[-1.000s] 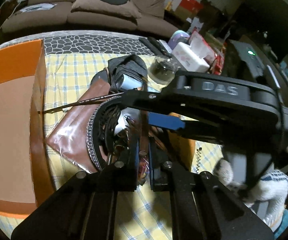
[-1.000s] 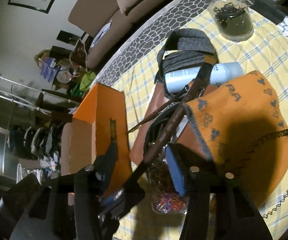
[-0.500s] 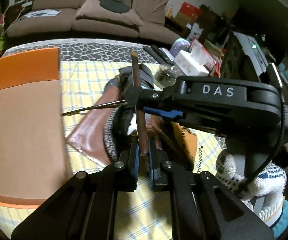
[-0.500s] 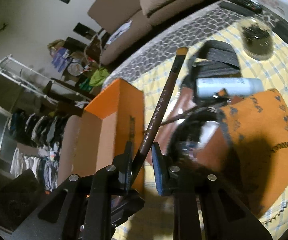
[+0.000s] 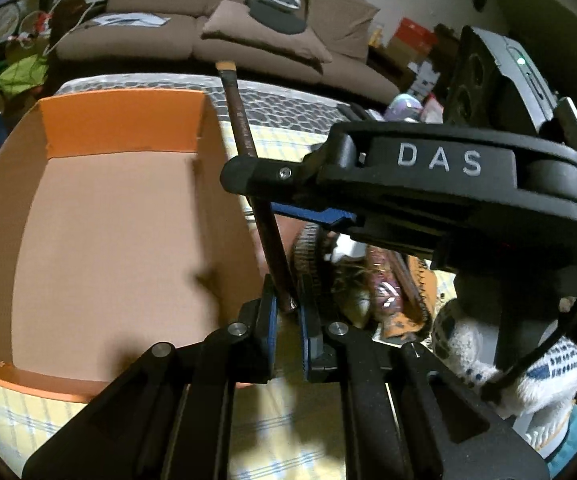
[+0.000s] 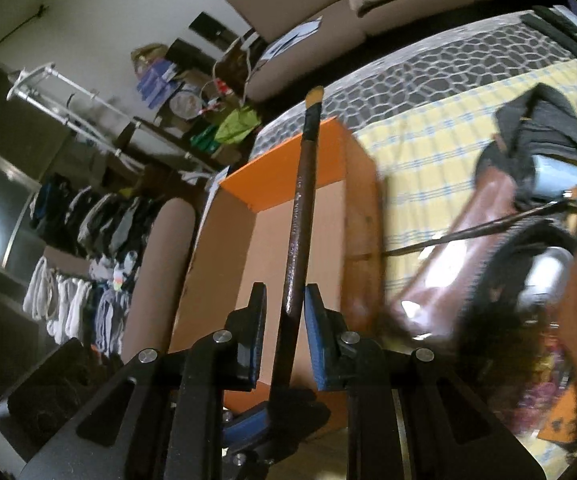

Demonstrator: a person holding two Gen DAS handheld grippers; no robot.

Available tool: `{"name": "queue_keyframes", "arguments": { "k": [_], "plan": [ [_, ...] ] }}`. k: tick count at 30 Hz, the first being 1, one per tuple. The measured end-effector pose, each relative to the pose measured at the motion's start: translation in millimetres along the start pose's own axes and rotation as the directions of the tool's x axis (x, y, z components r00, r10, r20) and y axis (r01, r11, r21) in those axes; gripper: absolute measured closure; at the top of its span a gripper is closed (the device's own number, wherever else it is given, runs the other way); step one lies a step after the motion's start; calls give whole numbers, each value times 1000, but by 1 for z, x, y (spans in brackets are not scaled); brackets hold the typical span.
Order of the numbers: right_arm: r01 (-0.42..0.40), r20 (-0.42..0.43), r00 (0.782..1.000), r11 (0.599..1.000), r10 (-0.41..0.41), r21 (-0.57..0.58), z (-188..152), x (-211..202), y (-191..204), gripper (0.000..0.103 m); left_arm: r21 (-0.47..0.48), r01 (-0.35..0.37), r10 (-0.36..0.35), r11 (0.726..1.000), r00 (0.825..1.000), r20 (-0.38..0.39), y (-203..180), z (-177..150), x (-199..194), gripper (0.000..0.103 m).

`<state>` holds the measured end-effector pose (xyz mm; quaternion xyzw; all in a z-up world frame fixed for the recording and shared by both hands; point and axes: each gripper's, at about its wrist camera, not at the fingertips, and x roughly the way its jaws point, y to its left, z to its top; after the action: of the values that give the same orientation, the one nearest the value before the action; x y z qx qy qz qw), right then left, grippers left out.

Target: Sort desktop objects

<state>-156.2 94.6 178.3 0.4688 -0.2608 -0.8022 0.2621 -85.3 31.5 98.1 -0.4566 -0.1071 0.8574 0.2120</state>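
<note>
Both claws tilt downward over the near edge of the open orange box (image 5: 120, 128); the left claw (image 5: 286, 312) is closed on the lower end of a long brown paintbrush (image 5: 244, 136), its pads pressing the handle; the right claw (image 6: 284, 312), reaching across the left view as a black body marked DAS, has its jaws narrowed around the same handle, though pad contact is unclear; a gloved hand (image 5: 528, 364) holds that tool; the paintbrush stands nearly upright with its pale tip uppermost, above the box's right wall; right of the box, on the yellow checked cloth (image 6: 420, 152), lie a brown pouch (image 6: 464, 248), a white tube (image 6: 568, 184), a dark sock (image 6: 544, 124) and a thin second brush (image 6: 468, 234).
</note>
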Motion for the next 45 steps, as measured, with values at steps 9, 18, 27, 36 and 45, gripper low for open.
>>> {"name": "queue_keyframes", "arguments": {
  "k": [9, 18, 27, 36, 45],
  "plan": [
    [98, -64, 993, 995, -99, -17, -7, 35, -1, 82, -71, -26, 19, 997, 995, -97, 43, 5, 28, 94],
    [123, 18, 992, 992, -123, 24, 4, 6, -13, 57, -46, -55, 48, 997, 988, -147, 39, 0, 40, 60],
    [199, 108, 973, 979, -203, 40, 14, -37, -33, 42, -68, -84, 79, 994, 995, -65, 38, 12, 23, 44],
    [287, 179, 938, 955, -297, 79, 20, -84, -68, 37, 26, -37, 36, 999, 998, 55, -10, 13, 6, 42],
    [374, 184, 902, 920, -390, 116, 14, -119, -113, 37, 83, 30, -31, 996, 999, 18, -60, 10, 30, 38]
  ]
}}
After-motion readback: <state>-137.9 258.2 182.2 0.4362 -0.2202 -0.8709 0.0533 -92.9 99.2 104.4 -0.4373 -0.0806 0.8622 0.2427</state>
